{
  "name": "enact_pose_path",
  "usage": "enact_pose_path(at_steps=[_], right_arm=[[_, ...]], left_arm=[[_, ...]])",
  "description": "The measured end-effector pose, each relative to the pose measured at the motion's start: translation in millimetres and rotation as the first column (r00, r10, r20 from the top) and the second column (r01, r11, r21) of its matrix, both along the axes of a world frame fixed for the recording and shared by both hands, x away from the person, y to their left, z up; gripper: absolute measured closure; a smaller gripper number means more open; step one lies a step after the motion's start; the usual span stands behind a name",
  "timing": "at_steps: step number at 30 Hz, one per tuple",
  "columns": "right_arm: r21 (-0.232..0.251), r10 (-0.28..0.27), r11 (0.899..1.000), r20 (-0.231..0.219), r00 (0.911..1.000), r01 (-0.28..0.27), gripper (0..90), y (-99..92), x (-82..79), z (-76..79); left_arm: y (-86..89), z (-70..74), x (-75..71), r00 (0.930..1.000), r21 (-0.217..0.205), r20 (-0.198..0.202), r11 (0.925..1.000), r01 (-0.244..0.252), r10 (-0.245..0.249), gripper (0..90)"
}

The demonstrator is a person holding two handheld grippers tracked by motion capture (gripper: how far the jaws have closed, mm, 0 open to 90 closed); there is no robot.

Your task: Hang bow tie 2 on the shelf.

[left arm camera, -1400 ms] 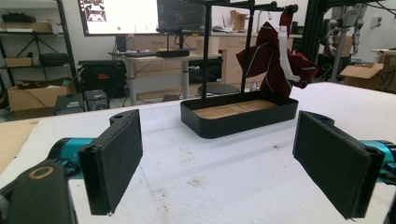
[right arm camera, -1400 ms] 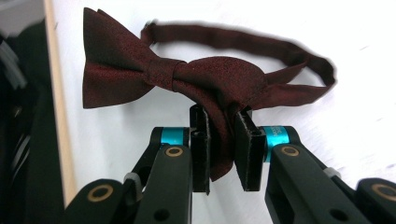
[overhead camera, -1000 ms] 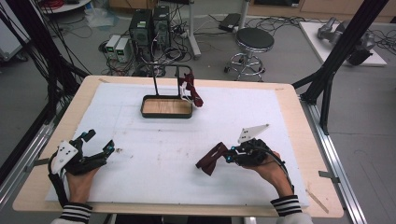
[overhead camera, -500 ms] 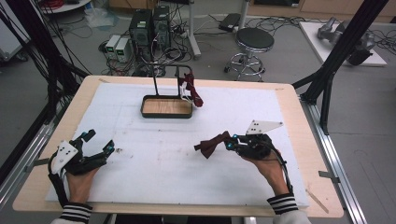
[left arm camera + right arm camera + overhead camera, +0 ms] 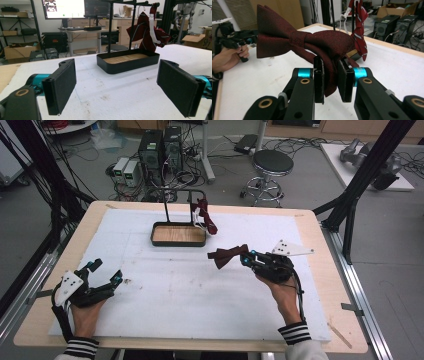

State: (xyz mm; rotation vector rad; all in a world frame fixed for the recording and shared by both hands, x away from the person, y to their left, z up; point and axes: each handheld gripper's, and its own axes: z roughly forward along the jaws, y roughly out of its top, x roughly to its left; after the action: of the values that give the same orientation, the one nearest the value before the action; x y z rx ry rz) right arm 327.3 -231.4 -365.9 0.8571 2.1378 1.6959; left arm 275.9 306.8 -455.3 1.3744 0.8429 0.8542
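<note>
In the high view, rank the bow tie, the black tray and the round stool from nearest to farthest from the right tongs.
1. Bow tie: clamped in the right tongs.
2. Black tray: up and left on the white mat.
3. Round stool: on the floor beyond the table's far edge.

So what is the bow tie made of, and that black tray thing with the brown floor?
The bow tie looks like woven cloth, dark red with a soft satiny sheen; a fine grainy weave shows and it folds limply in the right gripper. The tray has smooth, matte black walls, probably metal or plastic. Its floor looks like pale wood, with a plank-like grain.
</note>
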Motion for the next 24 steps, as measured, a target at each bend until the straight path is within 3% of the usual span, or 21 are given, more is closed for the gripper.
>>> enact_pose_path(at_steps=[14, 24], right_arm=[[0.061, 0.004, 0.998, 0.029, 0.9996, -0.006, 78.4, 38.9, 23.4, 15.0], [0.092, -0.029, 0.995, 0.023, 0.9993, 0.027, 78.4, 60.0, 36.7, 24.5]], left_arm=[[0.0, 0.0, 0.0, 1.0, -0.001, 0.0, 1.0, 0.001, -0.001, 16.3], [0.2, 0.0, 0.0, 1.0, -0.002, 0.0, 1.0, 0.002, -0.002, 16.3]])
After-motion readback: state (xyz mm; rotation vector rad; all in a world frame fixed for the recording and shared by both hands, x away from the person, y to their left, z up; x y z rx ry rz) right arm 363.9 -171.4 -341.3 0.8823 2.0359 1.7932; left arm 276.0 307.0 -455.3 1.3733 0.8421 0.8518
